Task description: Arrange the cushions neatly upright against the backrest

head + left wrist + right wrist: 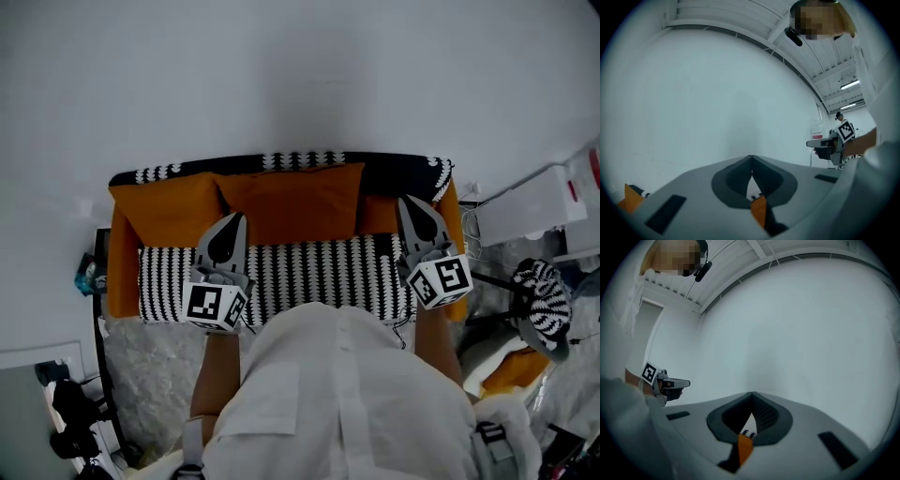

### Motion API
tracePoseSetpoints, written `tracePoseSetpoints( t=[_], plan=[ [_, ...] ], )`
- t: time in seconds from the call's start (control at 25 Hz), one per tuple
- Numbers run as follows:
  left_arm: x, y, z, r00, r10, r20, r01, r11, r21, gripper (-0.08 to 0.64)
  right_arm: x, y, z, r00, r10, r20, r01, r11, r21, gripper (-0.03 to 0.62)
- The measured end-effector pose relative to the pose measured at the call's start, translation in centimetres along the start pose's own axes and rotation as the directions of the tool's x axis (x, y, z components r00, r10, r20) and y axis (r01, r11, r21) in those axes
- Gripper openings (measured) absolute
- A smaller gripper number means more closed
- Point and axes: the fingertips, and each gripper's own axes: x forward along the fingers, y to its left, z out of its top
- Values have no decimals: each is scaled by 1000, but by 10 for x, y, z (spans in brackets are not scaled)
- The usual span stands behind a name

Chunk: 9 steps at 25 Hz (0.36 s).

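Head view shows two orange cushions on a small sofa [309, 272]. The left cushion [164, 211] and the middle cushion [295, 202] both stand against the backrest [394, 171], side by side. The middle cushion covers a little of the left cushion's edge. More orange shows at the right end of the backrest, just beside the right gripper, but I cannot tell if it is another cushion. The sofa seat has black and white stripes. The backrest is dark with a black and white edge on top.

The left gripper [237, 217] is held above the front of the seat. Its tip points at the spot where the two cushions meet. The right gripper [406, 201] is held above the right end of the seat. I cannot tell if either one touches a cushion.

In the left gripper view the jaws of the left gripper [751, 157] are pressed together with nothing between them. In the right gripper view the jaws of the right gripper [752, 394] are pressed together too, and they hold nothing. Both views look mostly at the white wall [281, 75] behind the sofa.

The person's white shirt [347, 403] fills the bottom of the head view. To the right of the sofa are a white box [530, 204] and a black and white striped thing [544, 295]. The floor [150, 375] is grey.
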Motion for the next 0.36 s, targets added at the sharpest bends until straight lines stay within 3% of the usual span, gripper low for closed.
tracePoseSetpoints(
  t=[0.36],
  plan=[
    [-2, 1, 4, 1000, -11, 10, 11, 1000, 2, 15, -3, 1, 2, 1000, -5, -7, 5, 1000, -8, 5]
  ],
)
